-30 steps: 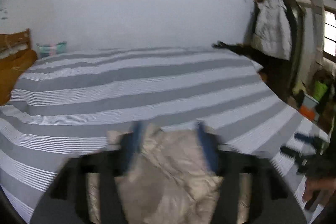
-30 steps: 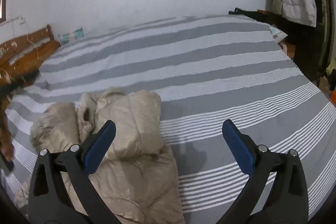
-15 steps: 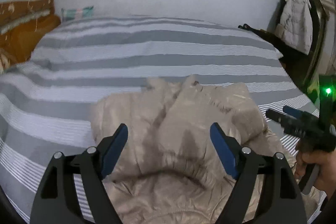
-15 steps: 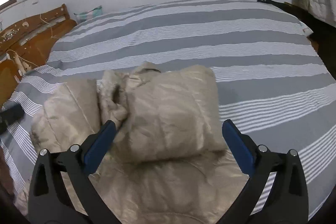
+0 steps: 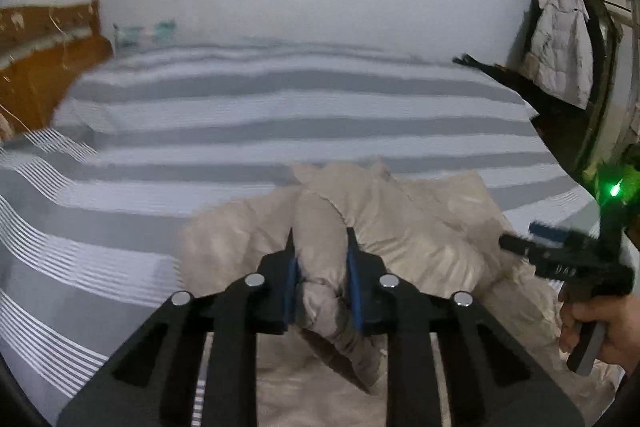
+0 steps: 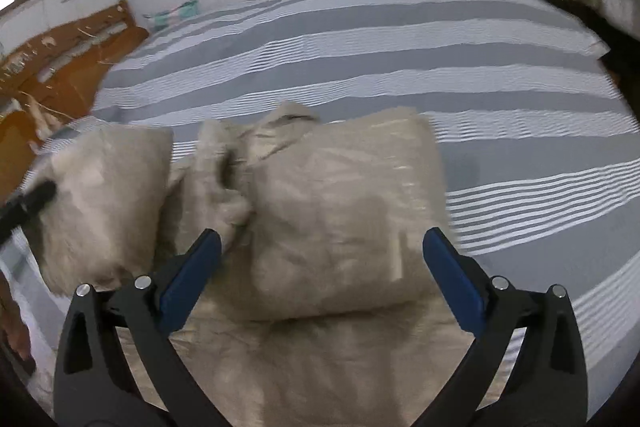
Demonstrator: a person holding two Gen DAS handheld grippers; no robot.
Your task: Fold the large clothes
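Your left gripper (image 5: 320, 251), wide open half a second ago, has now closed on a puffy fold of the beige jacket (image 5: 400, 223). Your right gripper (image 6: 322, 247) came closer to the jacket and lower, jaws wide apart.

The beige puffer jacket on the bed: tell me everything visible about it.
The beige puffer jacket is padded, with a slightly shiny, crinkled shell. It lies partly folded and bunched on the grey-and-white striped bedcover. The left gripper has its jaws shut on a puffy fold; the right gripper hangs open above it, not gripping.
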